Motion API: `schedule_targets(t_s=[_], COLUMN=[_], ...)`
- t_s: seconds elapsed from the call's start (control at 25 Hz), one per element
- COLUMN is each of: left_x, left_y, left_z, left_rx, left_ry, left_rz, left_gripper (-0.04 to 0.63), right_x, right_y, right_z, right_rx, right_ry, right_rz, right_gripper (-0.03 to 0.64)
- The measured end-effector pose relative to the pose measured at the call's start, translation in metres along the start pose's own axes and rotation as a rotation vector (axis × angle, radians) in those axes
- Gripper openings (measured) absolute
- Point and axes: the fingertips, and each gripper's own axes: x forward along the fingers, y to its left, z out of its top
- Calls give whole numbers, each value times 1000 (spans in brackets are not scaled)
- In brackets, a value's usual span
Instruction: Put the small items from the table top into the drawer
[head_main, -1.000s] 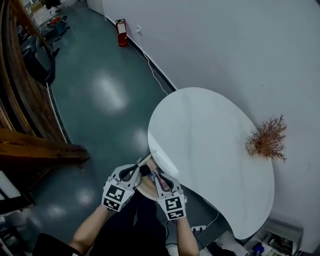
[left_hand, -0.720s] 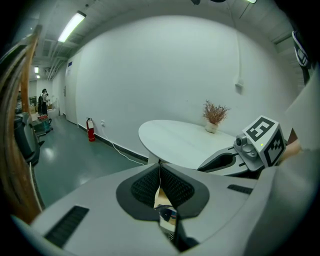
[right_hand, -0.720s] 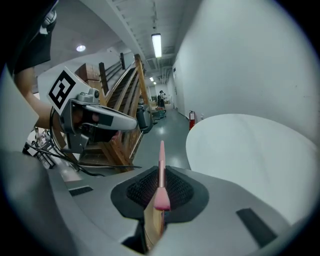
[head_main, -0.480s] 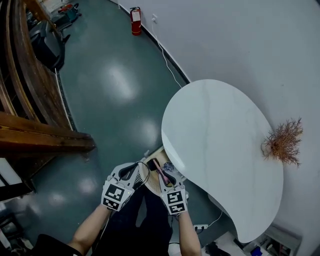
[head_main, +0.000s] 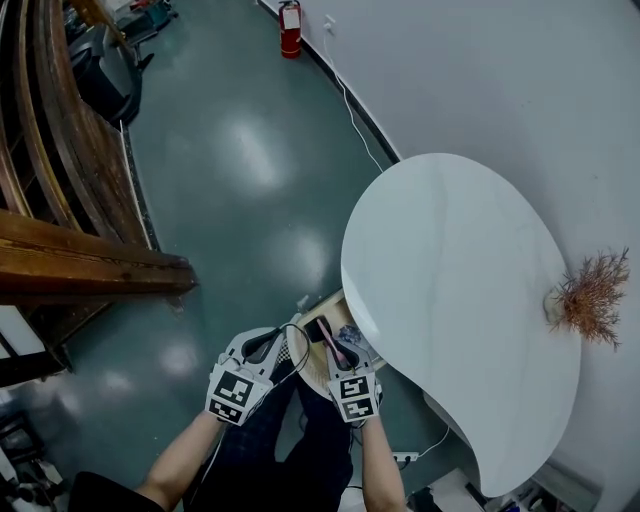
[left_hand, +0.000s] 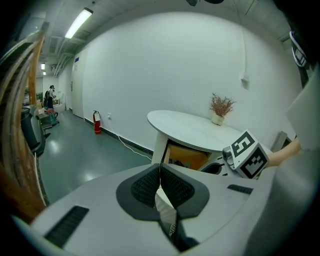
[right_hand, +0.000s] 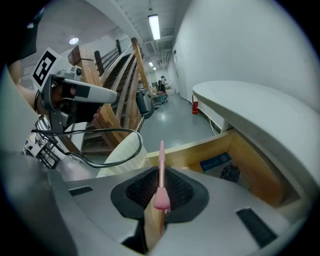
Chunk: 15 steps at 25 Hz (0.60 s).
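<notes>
The white kidney-shaped table (head_main: 460, 270) has a wooden drawer (head_main: 338, 304) pulled open under its near-left edge. My right gripper (head_main: 337, 352) is shut on a slim pink pen (head_main: 334, 344), which hangs over the open drawer. In the right gripper view the pen (right_hand: 161, 165) sticks up from between the pads, and the drawer (right_hand: 250, 167) lies just ahead. My left gripper (head_main: 278, 342) hovers left of the drawer, shut, with nothing visible between its pads (left_hand: 170, 186). A thin black cable (right_hand: 115, 150) loops beside it; I cannot tell whether it is held.
Inside the drawer lie a blue packet (right_hand: 216, 162) and a dark item (right_hand: 230, 173). A dried plant (head_main: 590, 298) stands at the table's far right. Wooden stairs (head_main: 60, 260) run along the left, a fire extinguisher (head_main: 290, 15) stands by the wall, and a power strip (head_main: 405, 458) lies under the table.
Both grippers have sunk and drawn closer to the open drawer, and the pink pen now hangs over it. More of the drawer's inside shows.
</notes>
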Motion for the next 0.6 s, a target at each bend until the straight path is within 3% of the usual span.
schedule_targets(t_s=[0.6], left_x=[5], left_y=[10], left_z=[-12], left_rx=[-33], left_ry=[11], left_rz=[2], left_gripper=[20], right_x=[36], right_y=[-11], right_z=[-11], right_rx=[39], right_ry=[103], right_rz=[20], right_gripper=[63])
